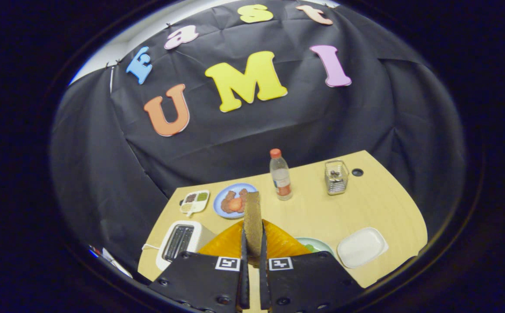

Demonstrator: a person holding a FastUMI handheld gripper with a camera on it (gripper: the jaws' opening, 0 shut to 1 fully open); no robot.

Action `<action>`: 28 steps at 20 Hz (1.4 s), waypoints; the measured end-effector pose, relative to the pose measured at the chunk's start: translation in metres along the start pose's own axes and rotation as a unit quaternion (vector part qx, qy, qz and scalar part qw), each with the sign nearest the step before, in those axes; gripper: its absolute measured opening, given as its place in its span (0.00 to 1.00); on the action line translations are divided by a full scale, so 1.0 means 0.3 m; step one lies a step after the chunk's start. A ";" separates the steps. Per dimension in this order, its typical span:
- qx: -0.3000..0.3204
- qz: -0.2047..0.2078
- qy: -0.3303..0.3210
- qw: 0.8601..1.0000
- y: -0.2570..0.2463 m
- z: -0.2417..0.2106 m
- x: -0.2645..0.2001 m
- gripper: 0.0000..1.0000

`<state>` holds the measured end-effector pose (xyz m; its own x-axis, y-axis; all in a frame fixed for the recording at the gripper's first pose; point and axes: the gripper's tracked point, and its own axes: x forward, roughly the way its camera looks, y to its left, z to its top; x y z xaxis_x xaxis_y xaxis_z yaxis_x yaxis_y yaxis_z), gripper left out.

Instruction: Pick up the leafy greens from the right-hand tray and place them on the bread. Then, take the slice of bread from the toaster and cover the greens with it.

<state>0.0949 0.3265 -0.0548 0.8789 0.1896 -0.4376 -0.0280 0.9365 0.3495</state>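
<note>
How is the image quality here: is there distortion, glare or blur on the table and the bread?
Gripper view: strong fisheye bending, so the table edge curves; lighting is even, with soft shadows and no harsh glare; the bread slice held in the claw looks slightly soft up close; the bottle stays fairly sharp.

gripper (252,243): fingers clamped on upright bread slice (252,219) | toaster (182,243): just left of fingers, slots empty | plate with greens (317,246): right of fingers | white tray (362,247): beside plate | bottle (280,174), blue plate (222,201): beyond
</note>
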 end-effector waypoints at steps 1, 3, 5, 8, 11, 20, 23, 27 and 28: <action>-0.001 -0.003 0.005 1.000 -0.038 -0.033 0.021 0.09; 0.010 -0.015 0.028 0.999 -0.113 -0.130 0.068 0.09; 0.033 -0.016 0.065 0.997 -0.148 -0.244 0.105 0.09; 0.059 0.000 0.088 0.994 -0.136 -0.337 0.159 0.09; 0.078 0.021 0.095 0.992 -0.107 -0.389 0.202 0.09; 0.032 -0.018 0.095 0.995 -0.199 -0.447 0.246 0.35; 0.016 -0.037 0.083 0.996 -0.242 -0.422 0.233 0.66; 0.013 -0.048 0.052 0.997 -0.285 -0.366 0.223 0.90; 0.010 -0.048 0.043 0.998 -0.292 -0.346 0.214 0.93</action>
<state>0.1044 0.2874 -0.1996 0.8331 0.1243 -0.5390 0.0644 0.9460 0.3178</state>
